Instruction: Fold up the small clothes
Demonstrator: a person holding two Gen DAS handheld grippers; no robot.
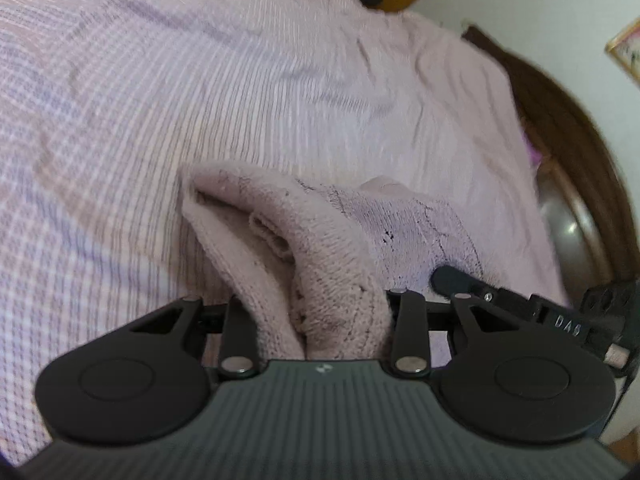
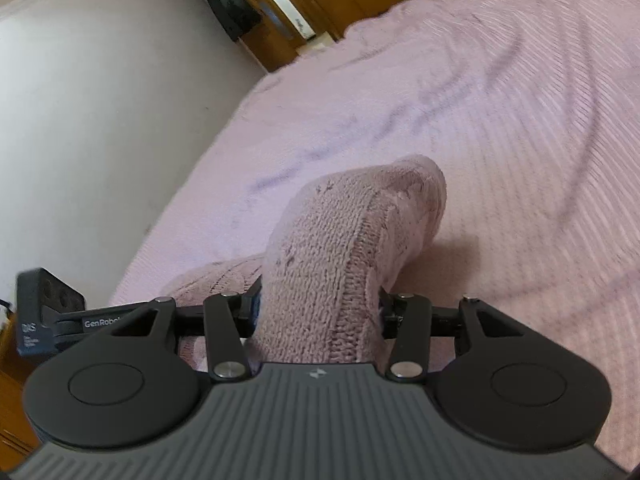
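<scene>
A pink knitted garment (image 1: pixel 320 240) lies bunched on a pink striped bed cover (image 1: pixel 240 80). In the left wrist view my left gripper (image 1: pixel 320 312) is shut on a thick fold of the knit, which hides the fingertips. The right gripper's black finger (image 1: pixel 448 278) pokes in from the right against the same garment. In the right wrist view my right gripper (image 2: pixel 320 312) is shut on another raised fold of the garment (image 2: pixel 352 232), lifted off the bed cover (image 2: pixel 480 100). The left gripper's body (image 2: pixel 52 312) shows at the left edge.
A dark wooden headboard (image 1: pixel 560 140) and a framed picture (image 1: pixel 628 52) stand beyond the bed. In the right wrist view the bed's edge meets a white wall (image 2: pixel 100 120), with wooden furniture (image 2: pixel 280 40) and dark hanging clothing (image 2: pixel 228 4) behind.
</scene>
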